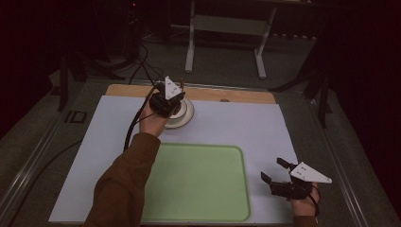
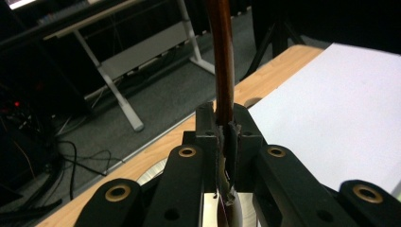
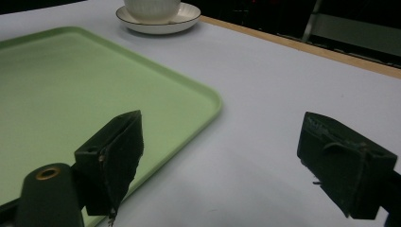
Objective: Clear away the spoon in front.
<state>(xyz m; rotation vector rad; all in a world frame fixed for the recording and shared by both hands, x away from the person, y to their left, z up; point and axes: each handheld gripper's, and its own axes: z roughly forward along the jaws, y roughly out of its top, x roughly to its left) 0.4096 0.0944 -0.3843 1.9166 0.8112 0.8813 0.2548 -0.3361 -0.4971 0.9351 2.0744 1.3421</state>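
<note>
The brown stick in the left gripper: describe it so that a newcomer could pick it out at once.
Start at the green tray, then look beyond its far left corner to the white cup and saucer. Above them the left gripper clamps a thin stick, the one slender, glossy reddish-brown thing here, standing upright.

room: dim | floor point(image 1: 222, 71): grey carpet | behind table point(image 1: 246, 95): white-legged stand point(image 1: 191, 42) | left of stand: black cables point(image 1: 142, 61)
</note>
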